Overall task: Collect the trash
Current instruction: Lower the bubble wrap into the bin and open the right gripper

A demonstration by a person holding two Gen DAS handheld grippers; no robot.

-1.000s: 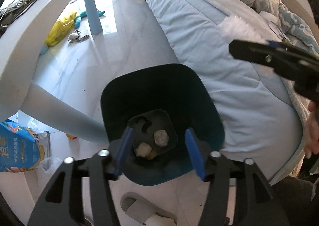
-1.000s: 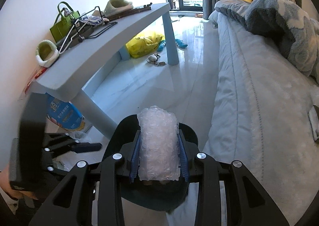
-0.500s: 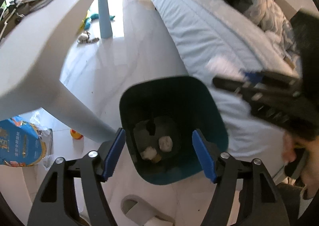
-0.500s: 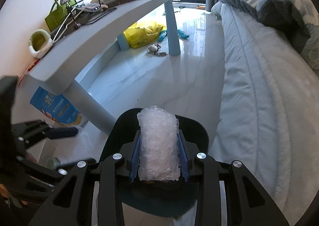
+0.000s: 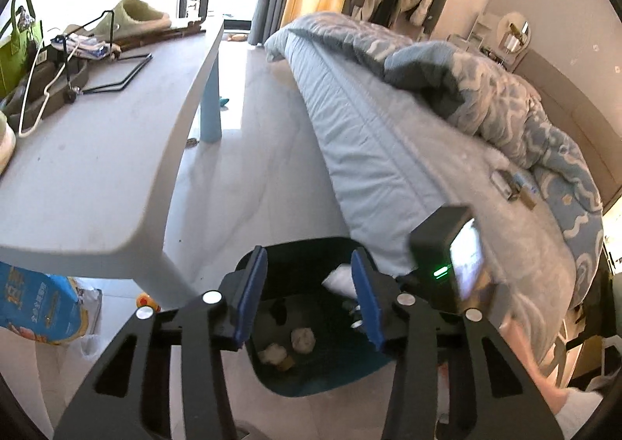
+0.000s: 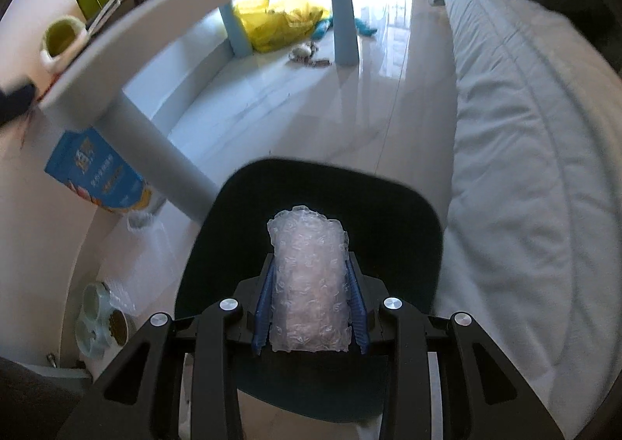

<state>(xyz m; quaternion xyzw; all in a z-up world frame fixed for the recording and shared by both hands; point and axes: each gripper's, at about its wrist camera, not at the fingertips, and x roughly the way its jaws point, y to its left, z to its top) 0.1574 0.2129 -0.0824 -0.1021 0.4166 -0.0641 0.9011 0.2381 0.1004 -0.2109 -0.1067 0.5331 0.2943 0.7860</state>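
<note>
In the right wrist view my right gripper (image 6: 310, 276) is shut on a roll of clear bubble wrap (image 6: 309, 245). It hangs just over the mouth of the dark teal bin (image 6: 272, 179) on the floor. In the left wrist view the same bin (image 5: 311, 378) lies below, holding two crumpled paper balls (image 5: 302, 339). My left gripper (image 5: 310, 298) hovers above it, jaws closing with nothing between the blue pads (image 5: 252, 296). The right gripper's camera block (image 5: 447, 265) and a bit of the bubble wrap (image 5: 337, 278) show over the bin's right side.
A pale table (image 5: 97, 168) with hangers, a slipper and a green bag stands left of the bin. The bed (image 5: 388, 152) runs along its right. A blue bag (image 6: 97, 171), a pet bowl (image 6: 101, 323) and a yellow bag (image 6: 280, 24) sit on the floor.
My left gripper has risen and tilted up, and its jaws have narrowed. My right gripper has come down over the bin, still holding the bubble wrap.
</note>
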